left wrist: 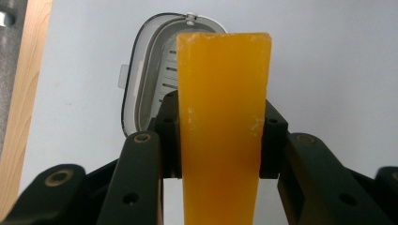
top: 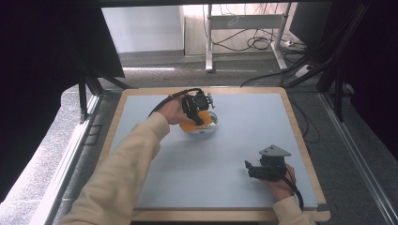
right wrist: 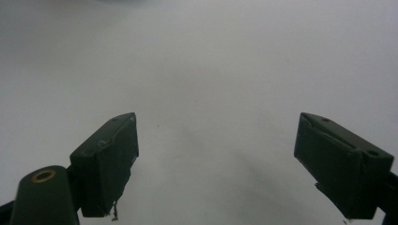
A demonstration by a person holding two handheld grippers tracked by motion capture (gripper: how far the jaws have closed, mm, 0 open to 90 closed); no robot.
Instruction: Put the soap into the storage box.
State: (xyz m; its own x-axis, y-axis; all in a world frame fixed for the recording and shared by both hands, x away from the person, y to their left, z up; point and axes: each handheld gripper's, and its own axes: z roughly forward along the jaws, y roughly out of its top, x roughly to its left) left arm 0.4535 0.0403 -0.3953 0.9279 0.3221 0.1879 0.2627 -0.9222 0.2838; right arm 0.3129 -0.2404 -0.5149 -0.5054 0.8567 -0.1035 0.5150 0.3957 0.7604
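Between the jaws of the left gripper [left wrist: 219,136] sits an orange bar [left wrist: 223,117], probably soap, clamped across its narrow sides and sticking out well past the pads. Just beyond its far end lies a white dish [left wrist: 141,79] with a slotted floor, resting on the grey mat [top: 244,140]. From above, the left gripper [top: 196,112] hangs over that dish [top: 206,128] near the mat's far middle.

The likely trouble is the grip: the bar looks smooth and waxy, and held only at its edges it could pivot or slide out before it is over the slots. Let go while tilted, it might catch the rim and tip the light dish, or land on the mat beside it.

Near the front right corner the right gripper [top: 256,169] rests with jaws wide apart and empty, well away, so it cannot steady the dish.
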